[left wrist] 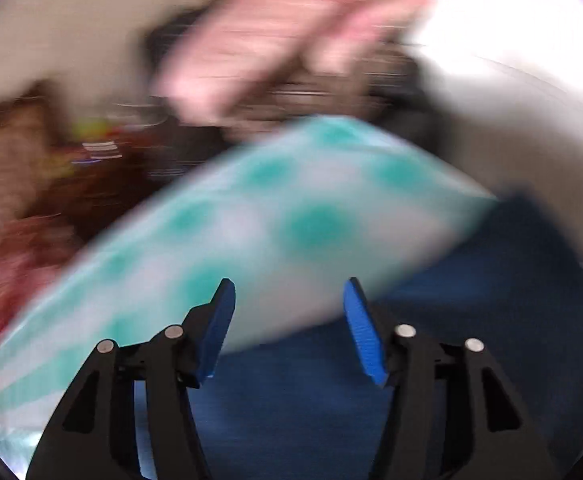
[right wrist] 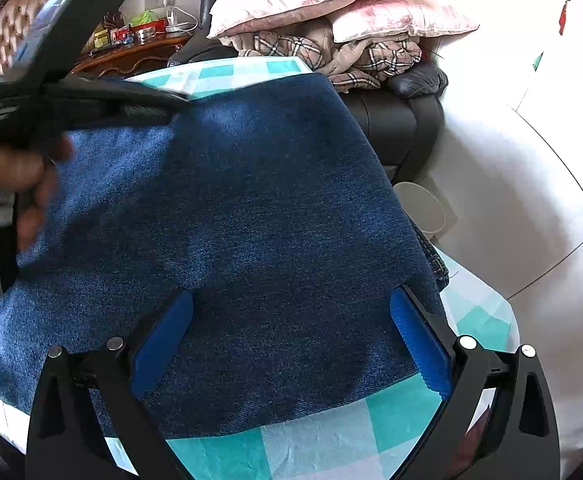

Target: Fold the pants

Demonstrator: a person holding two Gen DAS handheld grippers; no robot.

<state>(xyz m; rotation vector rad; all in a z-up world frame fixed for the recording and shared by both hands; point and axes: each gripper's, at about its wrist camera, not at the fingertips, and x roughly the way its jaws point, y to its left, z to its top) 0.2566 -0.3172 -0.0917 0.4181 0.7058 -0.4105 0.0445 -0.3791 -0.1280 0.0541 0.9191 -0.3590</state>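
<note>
The pants point(right wrist: 251, 220) are dark blue denim, folded into a broad block on a table with a teal and white checked cloth point(right wrist: 323, 440). My right gripper point(right wrist: 291, 300) is open, its blue pads spread wide just above the near part of the denim. My left gripper point(left wrist: 289, 292) is open and empty; its view is blurred, showing the denim point(left wrist: 471, 300) at lower right and the checked cloth point(left wrist: 251, 220) ahead. In the right wrist view the left gripper's black body and the hand holding it point(right wrist: 19, 168) sit over the pants' far left part.
Pink pillows point(right wrist: 331, 4) and a plaid blanket point(right wrist: 371, 56) are piled on a black leather chair point(right wrist: 403, 120) beyond the table. A wooden shelf with small items point(right wrist: 131, 44) stands at the back left. A white stool point(right wrist: 423, 208) sits on the pale floor to the right.
</note>
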